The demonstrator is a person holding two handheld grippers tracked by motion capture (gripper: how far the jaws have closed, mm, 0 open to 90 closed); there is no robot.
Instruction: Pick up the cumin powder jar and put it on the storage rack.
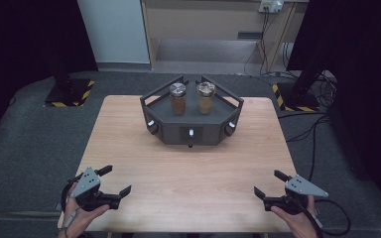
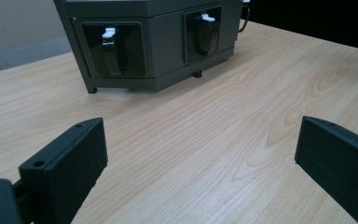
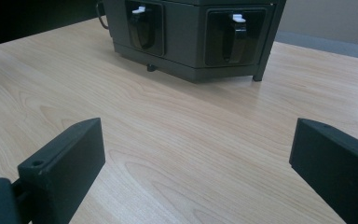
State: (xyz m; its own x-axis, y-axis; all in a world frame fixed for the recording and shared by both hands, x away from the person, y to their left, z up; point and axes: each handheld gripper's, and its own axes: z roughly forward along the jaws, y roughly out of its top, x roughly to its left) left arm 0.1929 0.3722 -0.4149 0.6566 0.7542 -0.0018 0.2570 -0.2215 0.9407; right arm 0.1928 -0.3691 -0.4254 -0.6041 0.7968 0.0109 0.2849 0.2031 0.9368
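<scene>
The wooden table (image 1: 188, 163) carries a dark grey angular stand (image 1: 191, 126) at its far middle; I use this stand as the landmark. On top of the stand two glass jars are upright, side by side and apart: the left jar (image 1: 178, 98) with darker brown content, the right jar (image 1: 205, 97) with paler content. The left gripper (image 1: 113, 180) is well in front of the stand and to its left, jaws spread wide, holding nothing. The right gripper (image 1: 267, 183) is well in front and to its right, also wide and empty. Both jars lie forward and inward from each gripper, at about equal distance, so I judge neither hand is clearly nearer.
</scene>
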